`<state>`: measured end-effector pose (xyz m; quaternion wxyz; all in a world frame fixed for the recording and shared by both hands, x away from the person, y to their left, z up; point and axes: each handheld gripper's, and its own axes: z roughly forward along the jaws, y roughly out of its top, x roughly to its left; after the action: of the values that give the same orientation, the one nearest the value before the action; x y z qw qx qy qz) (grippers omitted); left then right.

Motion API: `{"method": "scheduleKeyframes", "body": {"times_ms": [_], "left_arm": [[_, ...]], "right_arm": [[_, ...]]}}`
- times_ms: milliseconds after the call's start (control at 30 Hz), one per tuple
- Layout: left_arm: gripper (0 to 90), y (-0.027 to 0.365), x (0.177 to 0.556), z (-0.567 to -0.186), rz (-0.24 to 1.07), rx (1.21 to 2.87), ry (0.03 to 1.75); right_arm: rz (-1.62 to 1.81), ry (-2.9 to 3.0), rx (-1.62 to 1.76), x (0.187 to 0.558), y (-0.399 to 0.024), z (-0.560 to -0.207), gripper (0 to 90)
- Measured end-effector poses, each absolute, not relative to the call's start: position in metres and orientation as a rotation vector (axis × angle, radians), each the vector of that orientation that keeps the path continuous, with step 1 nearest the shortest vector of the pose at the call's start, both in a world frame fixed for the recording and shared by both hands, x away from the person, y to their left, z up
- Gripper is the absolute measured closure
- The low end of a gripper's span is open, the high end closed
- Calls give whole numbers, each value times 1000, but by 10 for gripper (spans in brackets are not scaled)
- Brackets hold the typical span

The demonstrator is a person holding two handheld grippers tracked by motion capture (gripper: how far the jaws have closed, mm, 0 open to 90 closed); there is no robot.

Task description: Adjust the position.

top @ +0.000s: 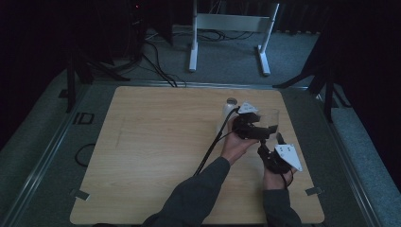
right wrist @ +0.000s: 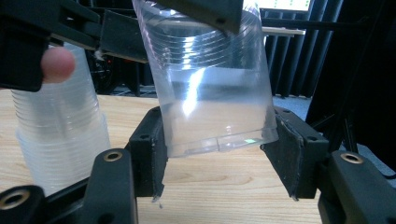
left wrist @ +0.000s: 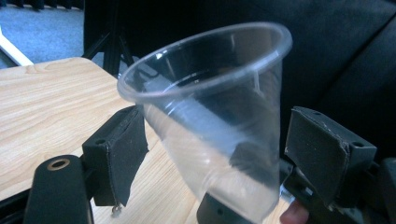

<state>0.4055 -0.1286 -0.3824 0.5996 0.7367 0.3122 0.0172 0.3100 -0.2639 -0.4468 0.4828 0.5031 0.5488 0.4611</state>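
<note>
Clear plastic cup point(right wrist: 212, 88), rim up, axis slightly tilted, base between right fingers point(right wrist: 149, 154)

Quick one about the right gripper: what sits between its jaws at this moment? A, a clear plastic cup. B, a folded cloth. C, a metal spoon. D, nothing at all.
A: in the right gripper view the base of a clear plastic cup sits between the pads of the right gripper, which meet its lower wall on both sides.
</note>
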Motion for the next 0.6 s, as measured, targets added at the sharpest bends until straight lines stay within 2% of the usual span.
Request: {"method": "scheduleKeyframes", "body": {"times_ms": [600], "left_arm": [[205,-134,408,-383,18,1676,758]], "right_arm": [[1135,1334,1211,309,-262,-447,426]]}}
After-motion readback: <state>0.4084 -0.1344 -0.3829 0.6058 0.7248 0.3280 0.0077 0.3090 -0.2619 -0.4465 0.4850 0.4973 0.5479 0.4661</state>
